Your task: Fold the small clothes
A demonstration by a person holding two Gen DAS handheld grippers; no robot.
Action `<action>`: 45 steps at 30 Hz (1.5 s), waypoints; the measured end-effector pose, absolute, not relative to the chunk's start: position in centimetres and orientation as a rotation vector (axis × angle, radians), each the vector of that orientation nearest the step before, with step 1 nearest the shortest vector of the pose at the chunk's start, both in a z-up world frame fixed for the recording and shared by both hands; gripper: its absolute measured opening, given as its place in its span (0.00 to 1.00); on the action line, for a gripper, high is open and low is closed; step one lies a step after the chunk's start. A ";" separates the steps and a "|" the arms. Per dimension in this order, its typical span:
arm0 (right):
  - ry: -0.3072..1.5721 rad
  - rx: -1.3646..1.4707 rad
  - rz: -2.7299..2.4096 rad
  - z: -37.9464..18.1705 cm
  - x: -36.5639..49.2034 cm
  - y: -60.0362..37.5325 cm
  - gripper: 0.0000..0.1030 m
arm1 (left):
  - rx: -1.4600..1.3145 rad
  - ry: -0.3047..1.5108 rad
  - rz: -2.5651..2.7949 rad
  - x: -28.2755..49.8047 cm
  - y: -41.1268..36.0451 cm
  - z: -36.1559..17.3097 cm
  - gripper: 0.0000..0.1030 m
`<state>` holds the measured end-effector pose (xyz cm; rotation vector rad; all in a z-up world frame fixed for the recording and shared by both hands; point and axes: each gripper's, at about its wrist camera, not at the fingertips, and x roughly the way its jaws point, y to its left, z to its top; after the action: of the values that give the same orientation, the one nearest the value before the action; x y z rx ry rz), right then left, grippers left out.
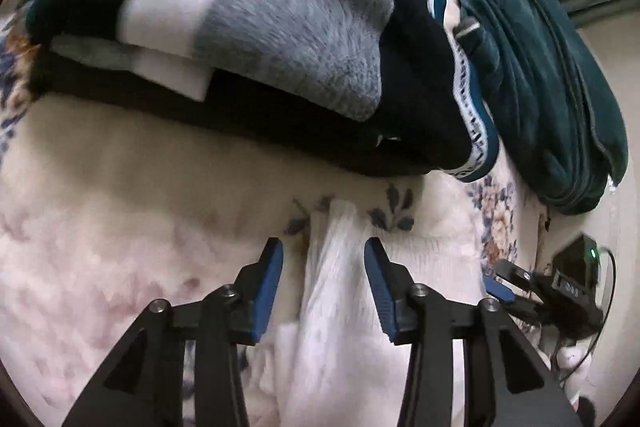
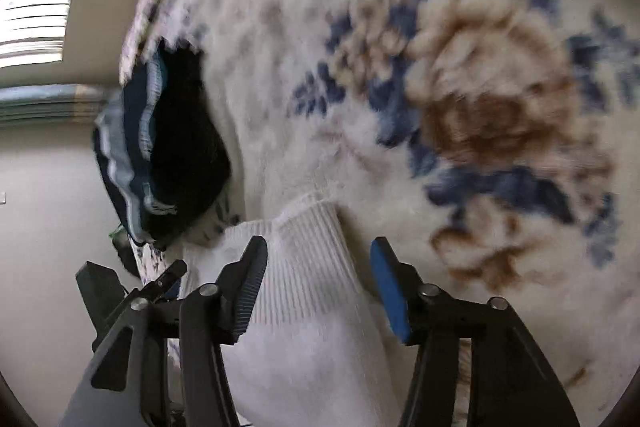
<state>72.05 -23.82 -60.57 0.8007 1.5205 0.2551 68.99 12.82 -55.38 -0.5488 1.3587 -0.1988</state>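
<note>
A white sock (image 1: 332, 291) lies on the fleecy floral blanket (image 1: 120, 187). My left gripper (image 1: 323, 251) is open, its blue-padded fingers on either side of the sock's narrow end. In the right wrist view the sock's ribbed cuff (image 2: 312, 259) lies between the fingers of my open right gripper (image 2: 318, 253). The right gripper (image 1: 516, 285) also shows at the right edge of the left wrist view, and the left gripper (image 2: 160, 277) at the lower left of the right wrist view.
A pile of folded clothes, with a grey and white sock (image 1: 280, 15) on dark garments (image 1: 400, 115), lies just beyond the white sock. A teal garment (image 1: 540, 75) lies to the right. The dark pile (image 2: 176, 143) sits at the blanket's edge (image 2: 148, 27).
</note>
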 end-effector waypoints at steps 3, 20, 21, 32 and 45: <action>1.522 0.711 0.289 -60.7 72.9 -21.7 0.10 | -0.421 1.362 -0.215 69.3 11.1 -55.2 0.12; 1.473 0.706 0.319 -57.0 70.6 -24.4 0.64 | -0.686 1.252 -0.194 65.1 17.5 -51.7 0.58; 1.469 0.705 0.336 -56.7 69.5 -25.1 0.77 | -0.700 1.241 -0.194 64.2 17.4 -51.5 0.62; 1.589 0.982 0.518 -64.9 61.5 -25.4 0.89 | -0.862 1.326 -0.251 59.6 15.7 -59.1 0.72; 1.479 1.033 0.539 -61.5 60.1 -24.6 0.36 | -0.969 1.151 -0.326 57.2 15.7 -55.0 0.30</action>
<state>60.06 -24.62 -61.46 1.0328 1.4789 0.5395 57.17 15.73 -55.05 -0.9693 1.1507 -0.3256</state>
